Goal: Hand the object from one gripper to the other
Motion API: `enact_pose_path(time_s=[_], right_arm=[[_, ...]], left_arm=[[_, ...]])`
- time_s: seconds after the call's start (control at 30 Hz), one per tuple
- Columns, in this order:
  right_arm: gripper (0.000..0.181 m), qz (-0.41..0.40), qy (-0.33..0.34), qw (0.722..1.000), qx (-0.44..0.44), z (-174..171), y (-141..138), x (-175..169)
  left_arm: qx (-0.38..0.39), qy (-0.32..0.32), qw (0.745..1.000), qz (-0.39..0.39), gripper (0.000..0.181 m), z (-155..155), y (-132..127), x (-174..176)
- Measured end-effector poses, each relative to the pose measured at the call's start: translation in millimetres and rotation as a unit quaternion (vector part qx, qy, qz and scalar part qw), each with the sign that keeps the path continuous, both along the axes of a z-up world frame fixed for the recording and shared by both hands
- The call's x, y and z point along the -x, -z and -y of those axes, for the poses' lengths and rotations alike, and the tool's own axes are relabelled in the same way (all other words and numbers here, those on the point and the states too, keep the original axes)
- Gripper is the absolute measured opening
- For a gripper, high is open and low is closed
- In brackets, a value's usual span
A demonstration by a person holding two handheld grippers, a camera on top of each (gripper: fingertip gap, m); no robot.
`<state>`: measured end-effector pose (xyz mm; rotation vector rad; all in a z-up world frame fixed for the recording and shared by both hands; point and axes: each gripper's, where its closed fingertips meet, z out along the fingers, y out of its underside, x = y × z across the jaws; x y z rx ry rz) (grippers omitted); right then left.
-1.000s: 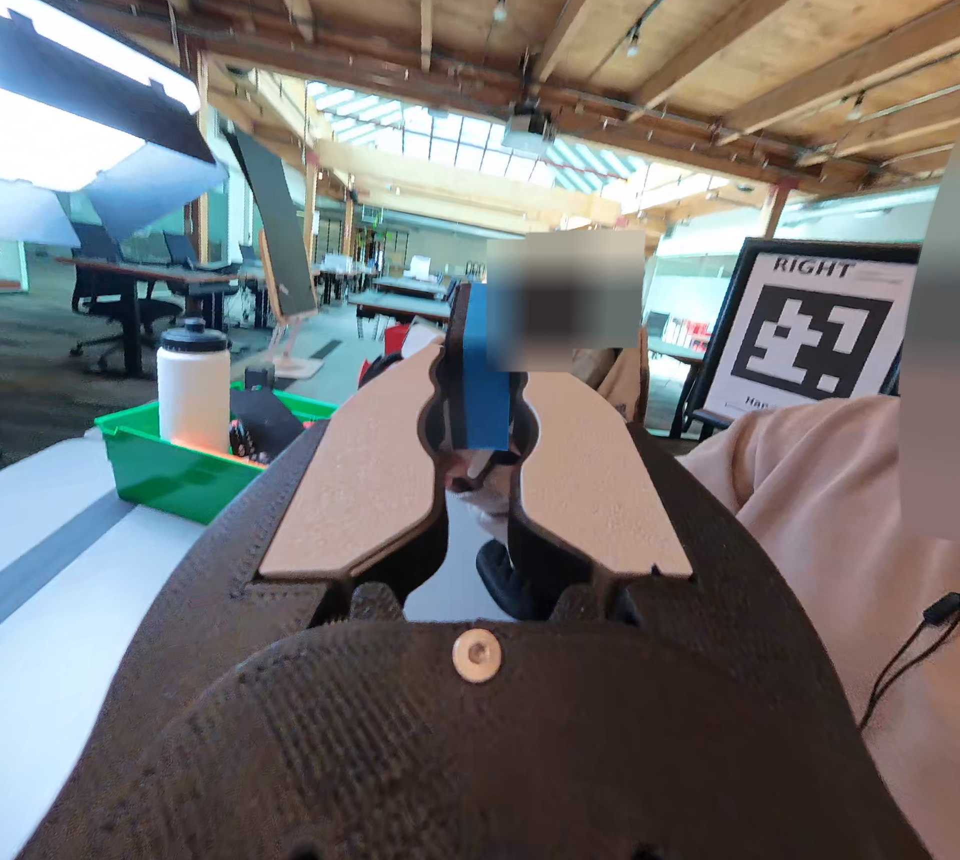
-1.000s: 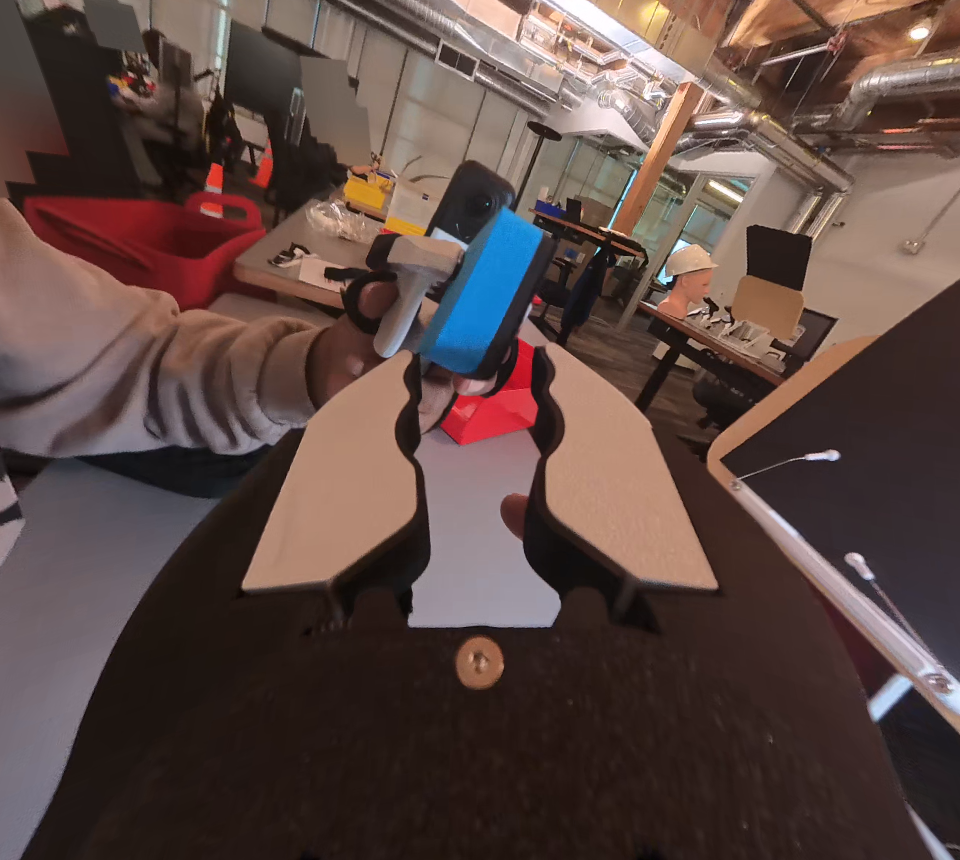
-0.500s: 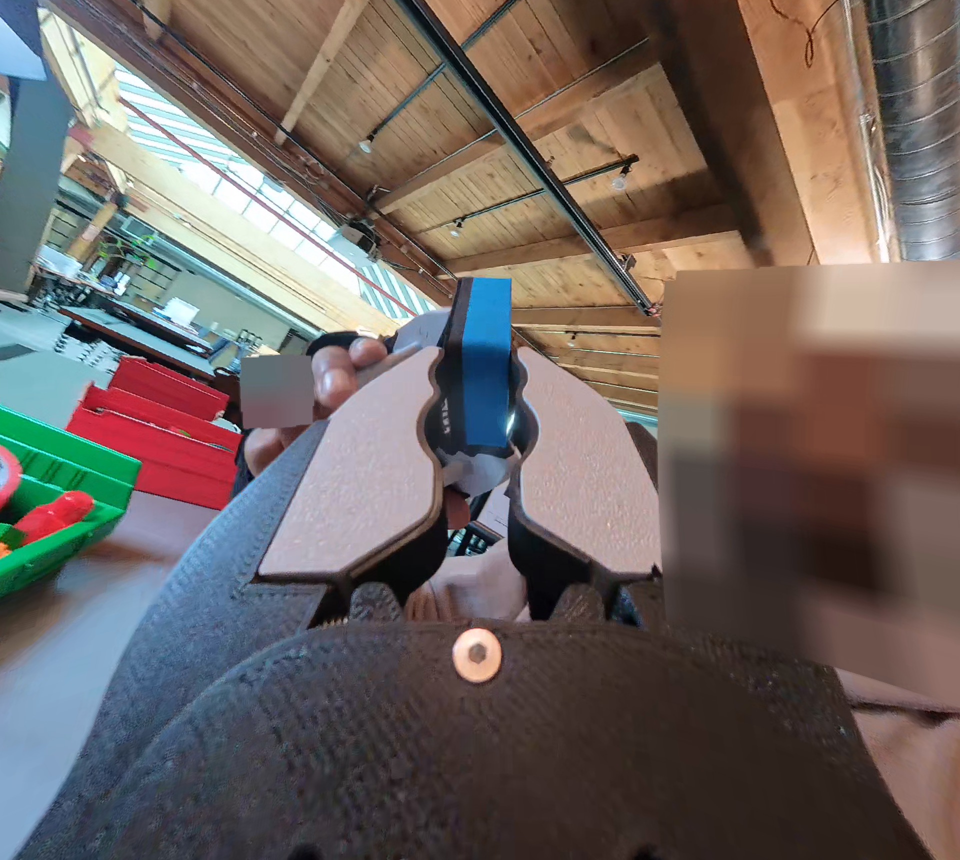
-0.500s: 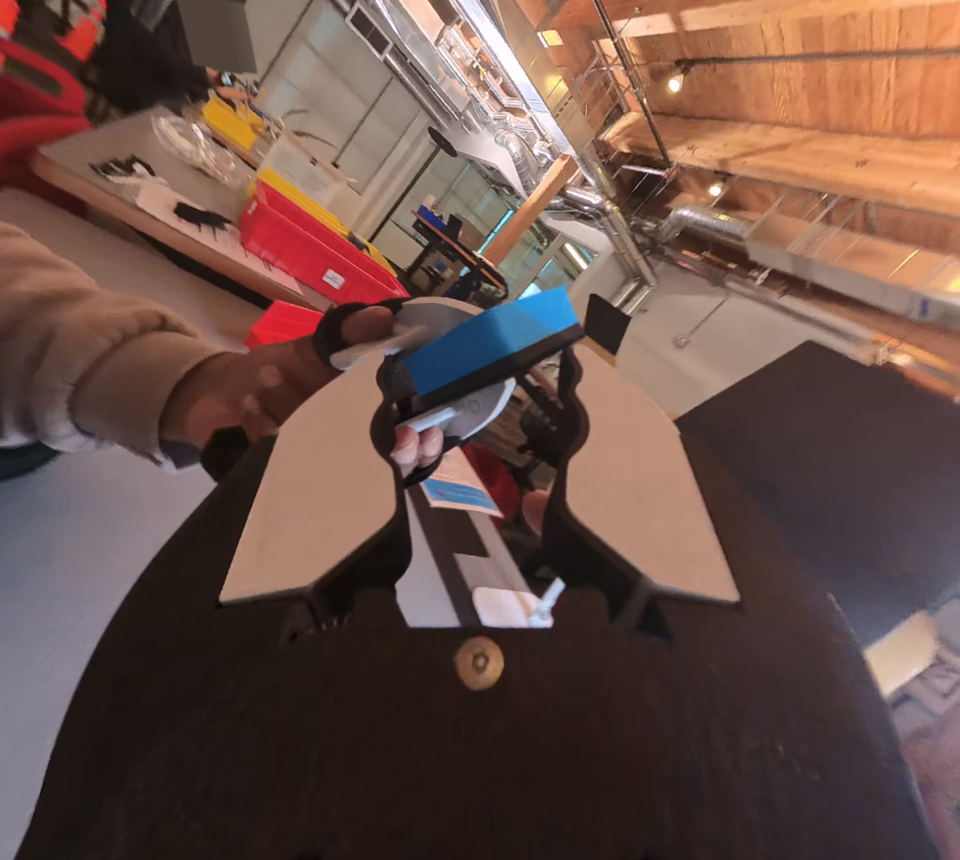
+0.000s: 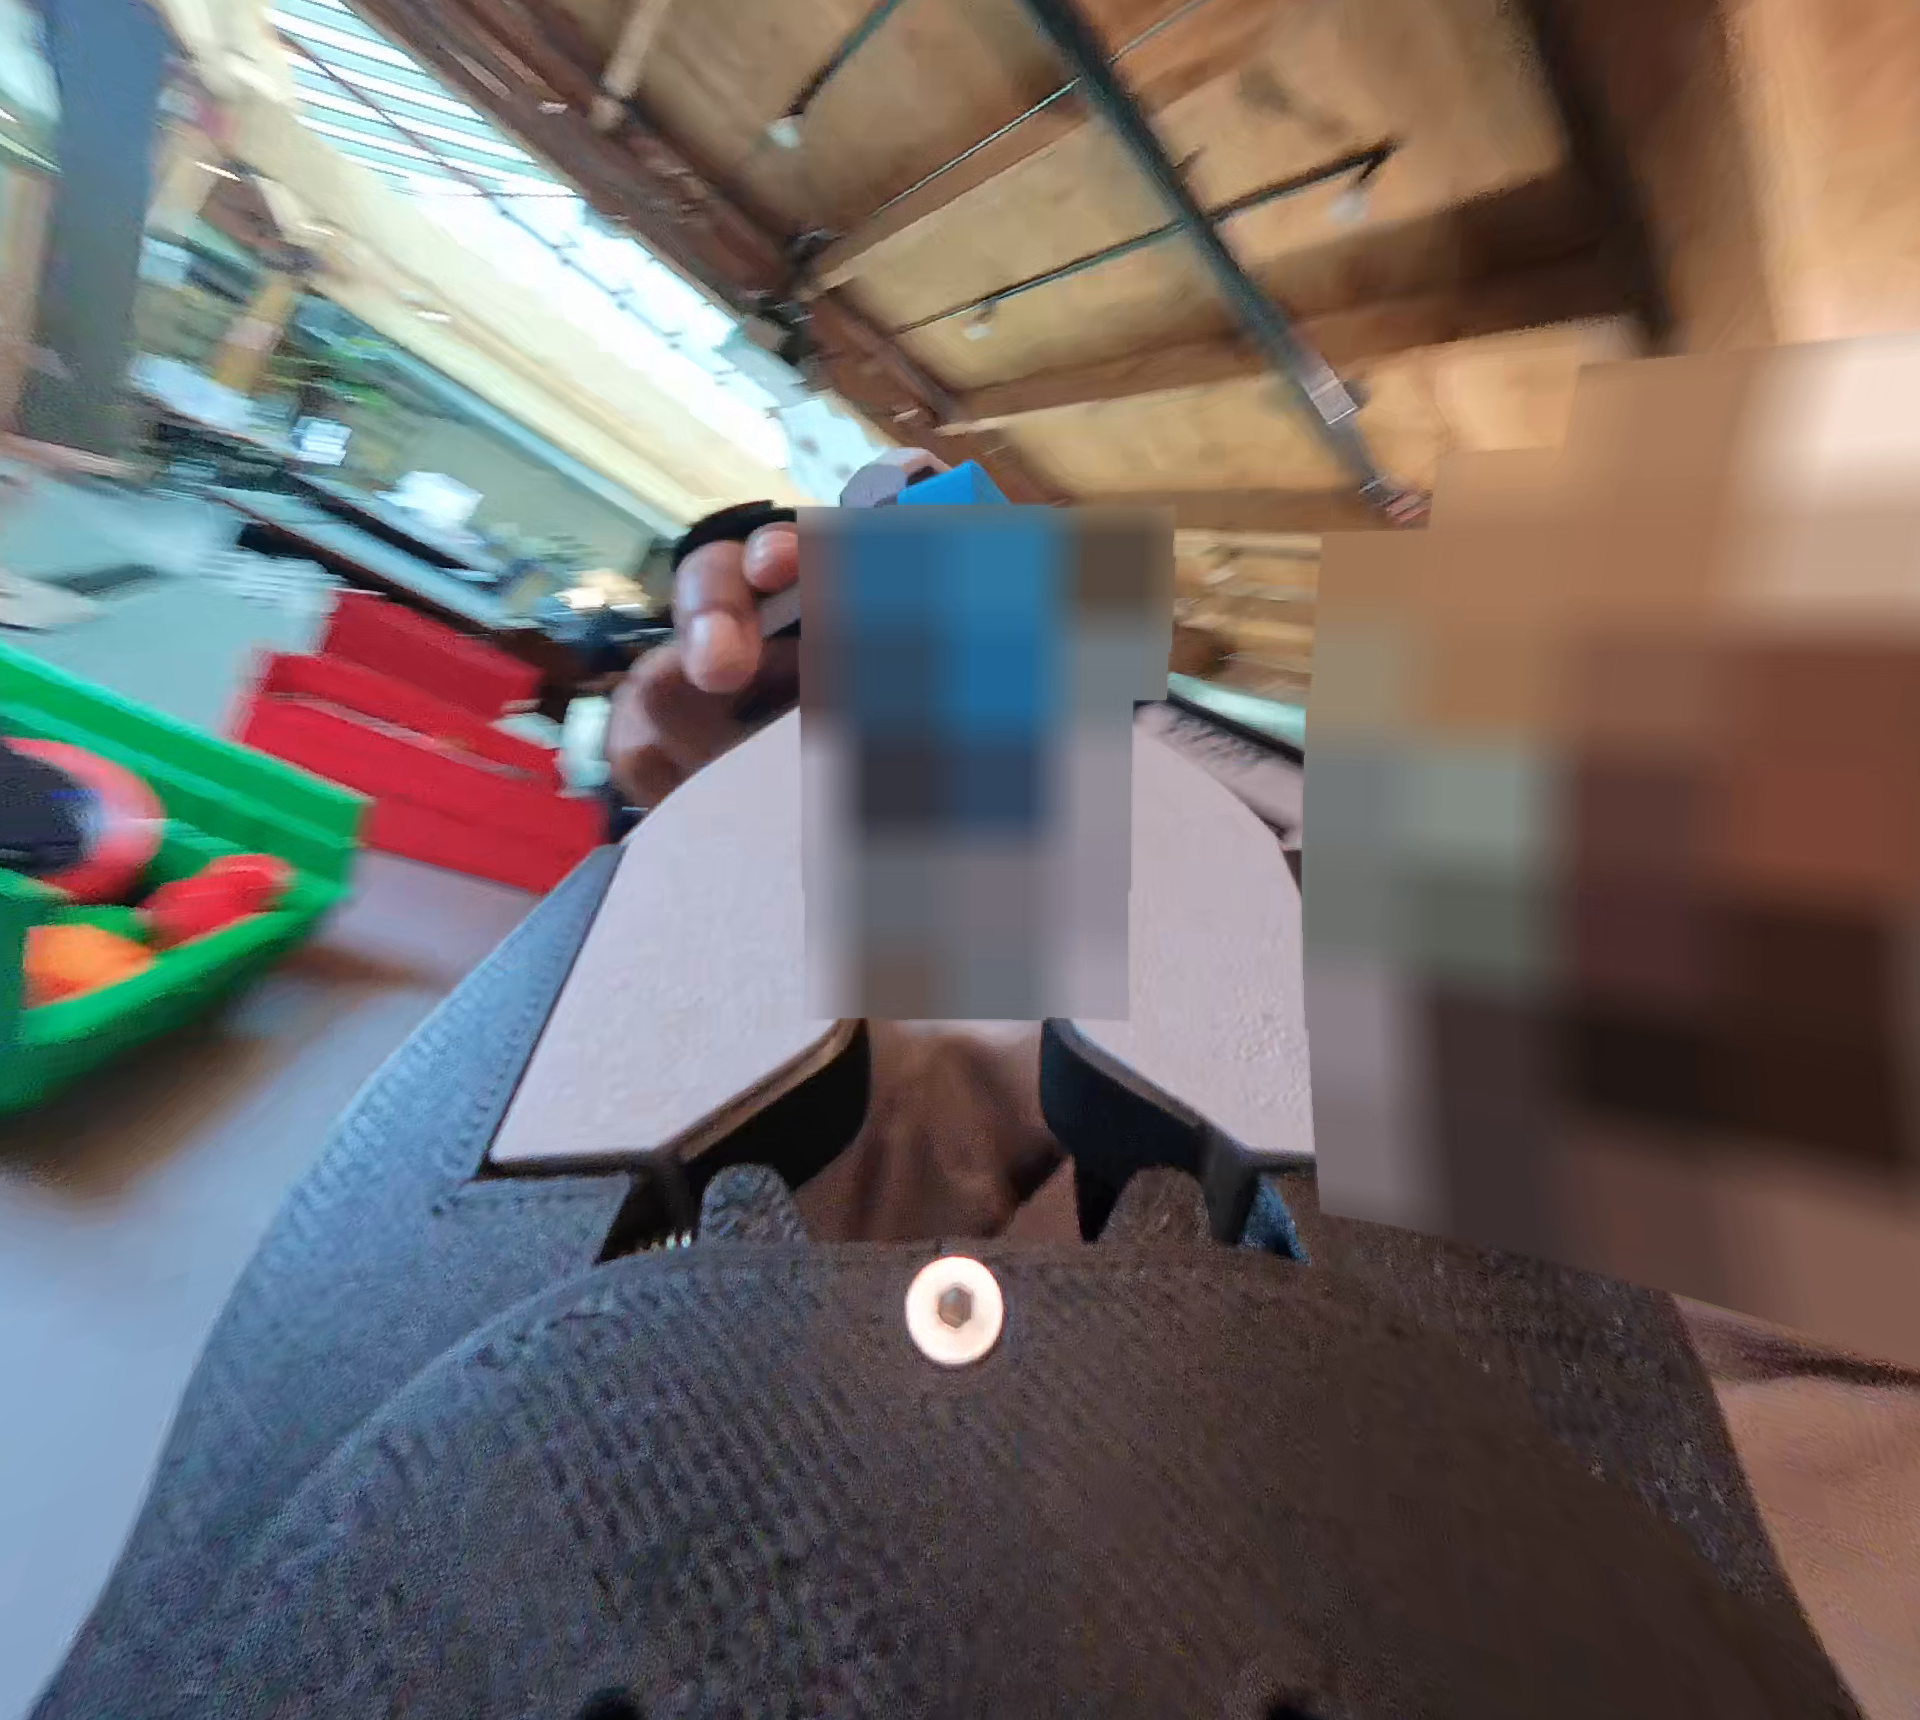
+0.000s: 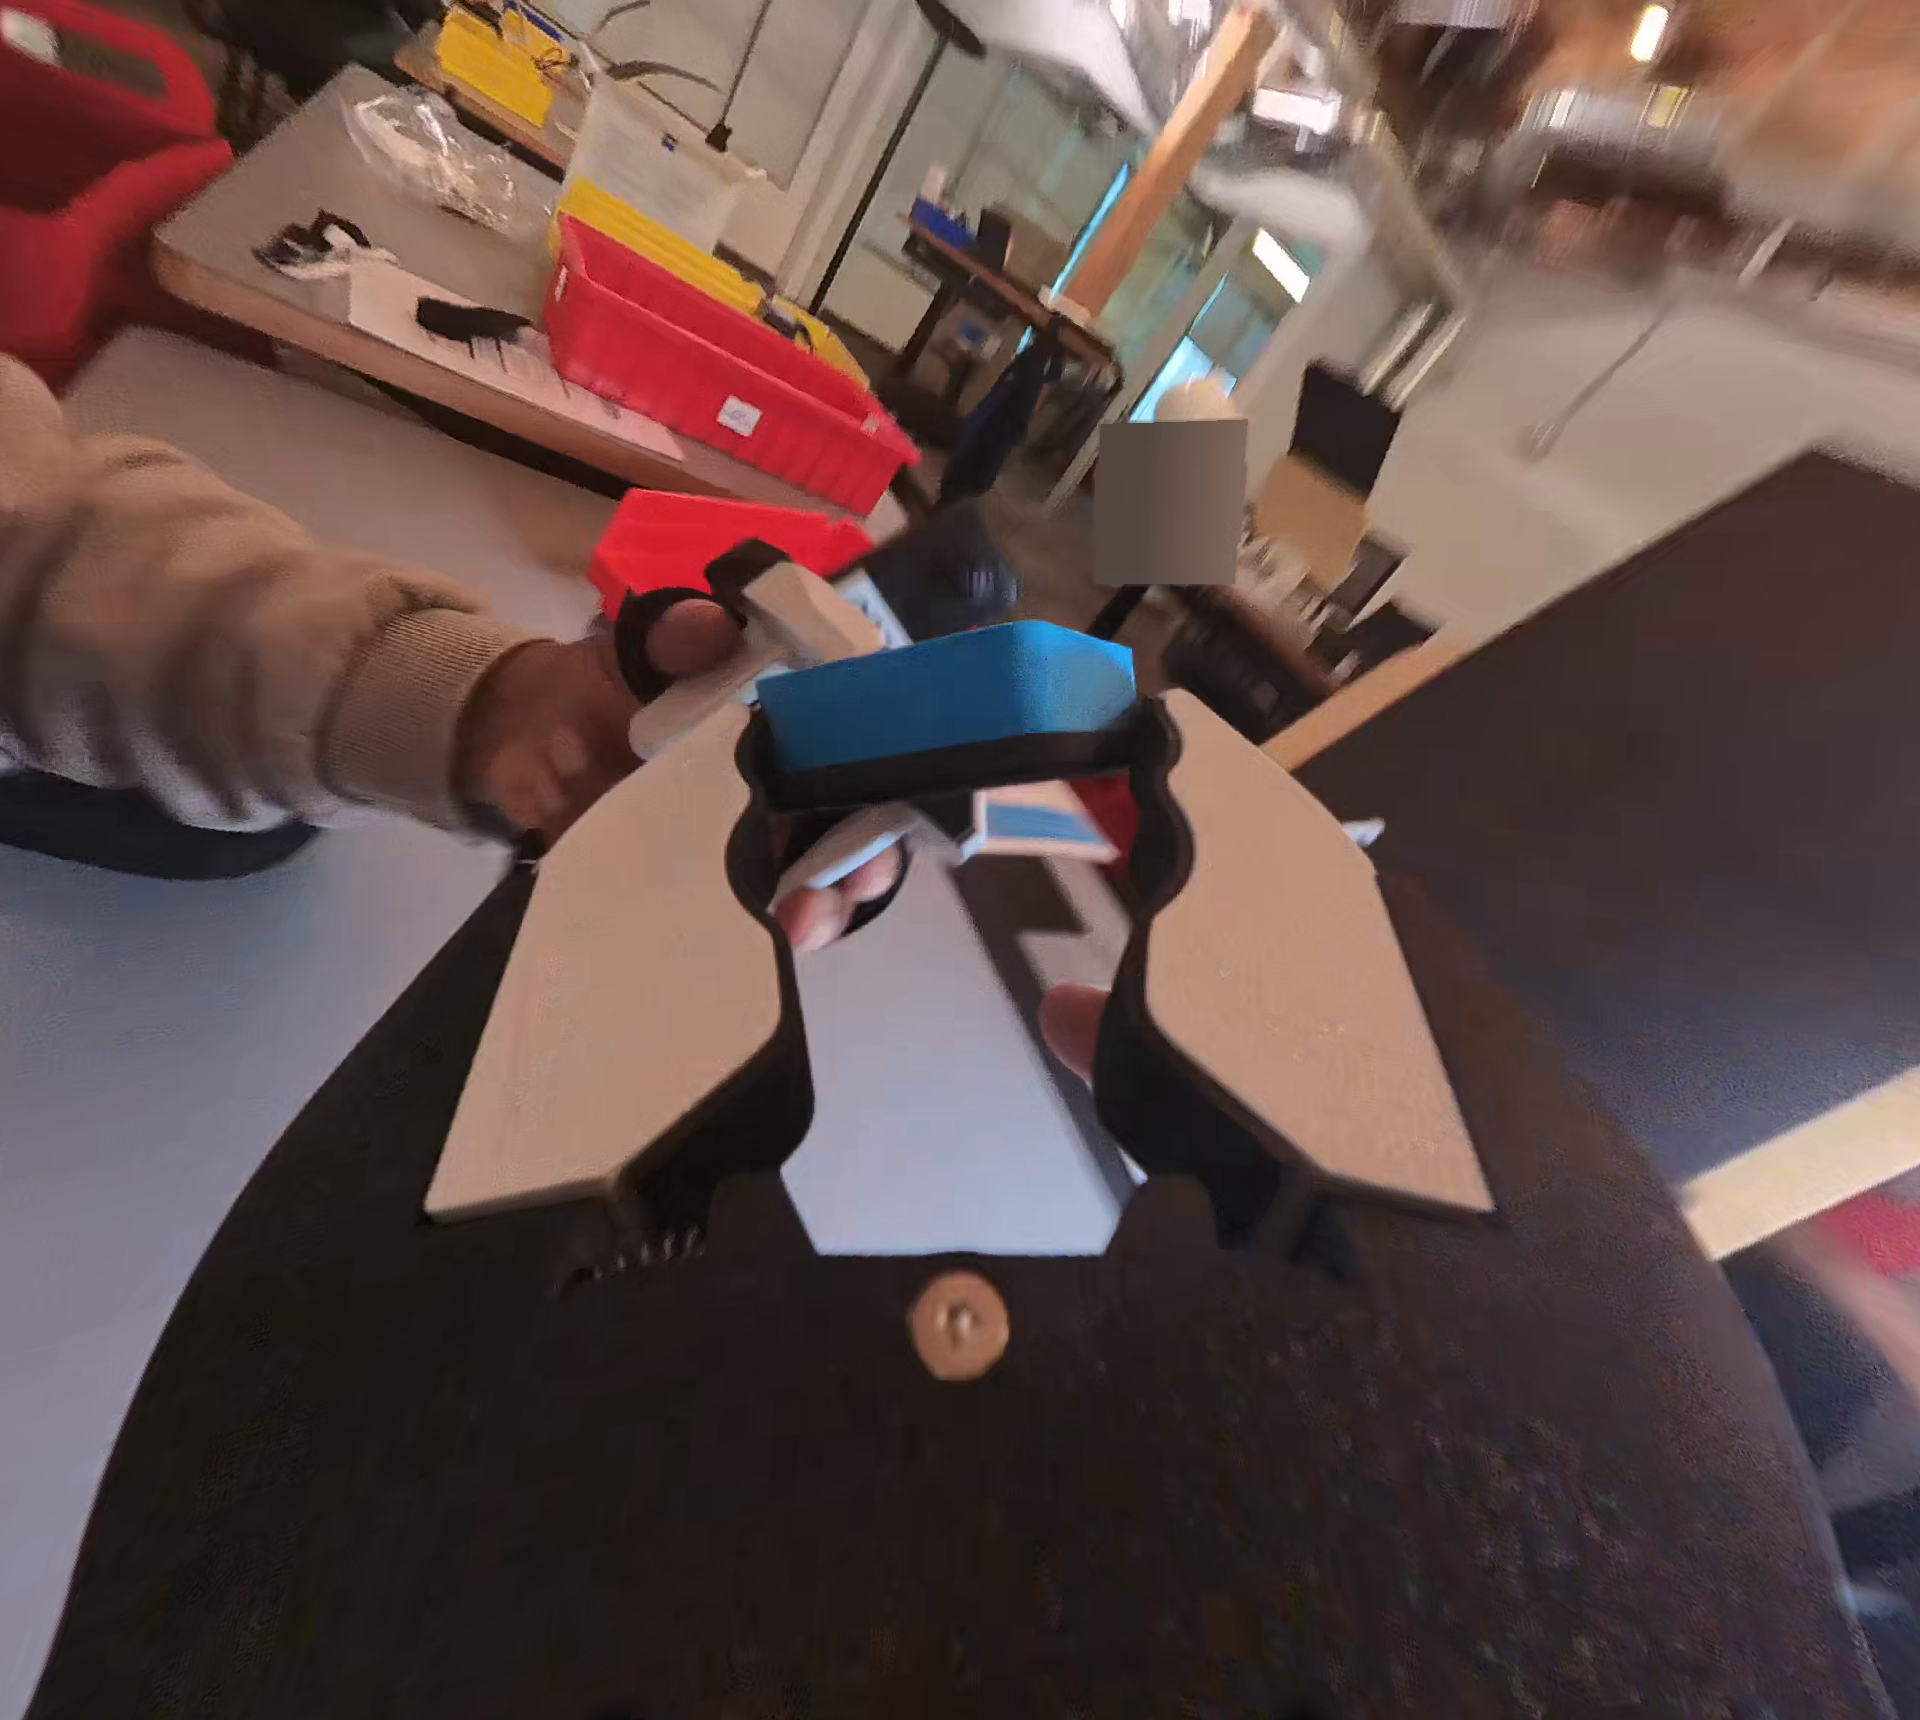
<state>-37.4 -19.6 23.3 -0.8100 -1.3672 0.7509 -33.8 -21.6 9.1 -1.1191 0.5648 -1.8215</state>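
Broadly, the grey table point(image 6: 208, 995) fills the 9 o'clock side of the right wrist view, and a large black board point(image 6: 1662, 787) takes up the 3 o'clock side. Red bins point(image 6: 707, 382) stand on a farther table toward 11 o'clock. In the left wrist view, which is heavily blurred, a green bin point(image 5: 260, 849) holding red and orange items sits at 9 o'clock.

Nearer in, the right tongs point(image 6: 945, 735) are spread wide. Their tips bracket the two short ends of the blue-and-black block point(image 6: 935, 694). Whether the tips actually touch those ends I cannot tell.

A hand point(image 6: 561, 735) in a beige sleeve reaches in from 9 o'clock, carrying the left tongs point(image 5: 961, 735). Seen from the right wrist, their pale fingers point(image 6: 805, 626) lie one on the block's blue upper face and one under its black base, clamped on it. In the left wrist view a mosaic patch covers the fingertips, and only the block's blue tip pokes out above it at 12 o'clock.

So the block hangs in the air above the table, lying crosswise with its blue face up, gripped by the left tongs and framed by the right tongs.
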Motion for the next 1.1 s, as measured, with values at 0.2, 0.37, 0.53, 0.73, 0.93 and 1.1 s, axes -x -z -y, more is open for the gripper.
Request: enact_pose_path(time_s=[0.2, 0.37, 0.53, 0.73, 0.93, 1.1], right_arm=[[0.067, 0.189, 0.000, 0.946, 0.263, -33.3, 61.7, -7.2], [0.067, 0.316, -0.072, 0.887, 0.329, -15.2, 115.0, -6.0], [0.067, 0.409, -0.129, 0.839, 0.336, 6.1, 153.1, -12.6], [0.066, 0.395, -0.136, 0.829, 0.372, 2.7, 156.3, -3.8], [0.066, 0.281, -0.151, 0.821, 0.473, -22.4, 128.5, 11.7], [0.065, 0.225, -0.162, 0.795, 0.540, -33.9, 117.3, 18.9]], left_arm=[[-0.267, -0.273, 0.853, -0.355, 0.054, -35.1, 47.8, 26.7], [-0.403, -0.255, 0.734, -0.484, 0.060, -26.6, 90.1, 8.5], [-0.440, -0.179, 0.694, -0.541, 0.062, -12.6, 127.9, -8.2], [-0.407, -0.150, 0.723, -0.538, 0.065, -11.3, 139.7, -15.9], [-0.393, -0.244, 0.723, -0.514, 0.067, -34.7, 113.9, -2.8], [-0.450, -0.317, 0.653, -0.521, 0.069, -45.5, 100.9, 3.9]])
